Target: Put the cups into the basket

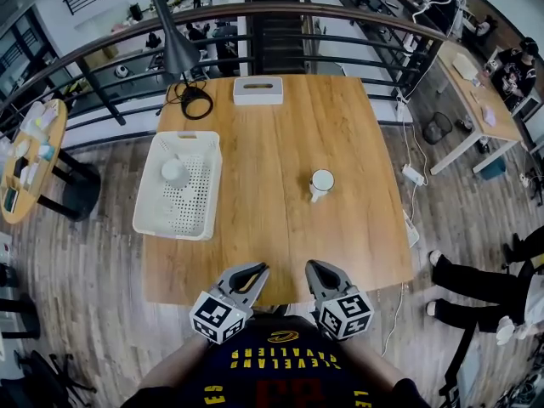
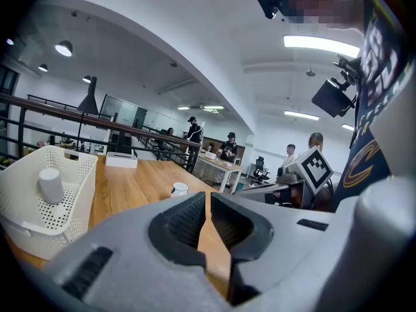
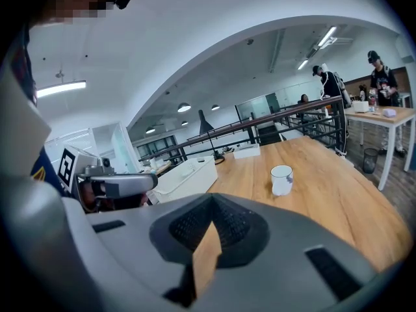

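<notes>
A white mug (image 1: 321,182) stands upright on the wooden table (image 1: 280,134), right of its middle; it also shows as the mug (image 3: 281,179) and the mug (image 2: 179,188). A white perforated basket (image 1: 157,201) sits at the table's left edge with one white cup (image 1: 174,171) inside, seen too as the cup (image 2: 50,184) in the basket (image 2: 71,203). My left gripper (image 1: 256,270) and right gripper (image 1: 314,269) hover side by side over the table's near edge, both shut and empty, well short of the mug.
A white rectangular box (image 1: 257,90) lies at the table's far edge, beside a black desk lamp (image 1: 176,45) and its coiled cable (image 1: 196,102). A railing (image 1: 255,11) runs behind the table. People stand at a far desk (image 3: 383,114).
</notes>
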Available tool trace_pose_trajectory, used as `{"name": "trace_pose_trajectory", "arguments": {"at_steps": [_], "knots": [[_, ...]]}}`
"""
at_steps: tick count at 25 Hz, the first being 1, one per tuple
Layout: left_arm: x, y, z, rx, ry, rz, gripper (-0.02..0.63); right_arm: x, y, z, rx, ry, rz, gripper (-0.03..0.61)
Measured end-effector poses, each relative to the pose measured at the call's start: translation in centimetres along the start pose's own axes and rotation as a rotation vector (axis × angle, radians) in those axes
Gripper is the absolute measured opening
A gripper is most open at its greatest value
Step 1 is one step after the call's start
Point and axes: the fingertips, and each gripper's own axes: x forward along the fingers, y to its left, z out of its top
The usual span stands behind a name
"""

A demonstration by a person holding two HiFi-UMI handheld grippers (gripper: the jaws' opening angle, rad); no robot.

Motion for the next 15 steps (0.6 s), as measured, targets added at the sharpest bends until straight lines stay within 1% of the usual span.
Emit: {"name": "trace_pose_trajectory", "arguments": {"at_steps": [11, 15], "knots": [[1.3, -1.6, 0.1, 0.034, -0.004, -0.023, 0.021, -0.8, -0.8, -0.1, -0.005, 0.007, 0.013, 0.011], [1.4, -1.5, 0.4, -0.015, -0.017, -0.029, 0.021, -0.9, -0.9, -0.3, 0.004, 0.011, 0.012, 0.012]]}}
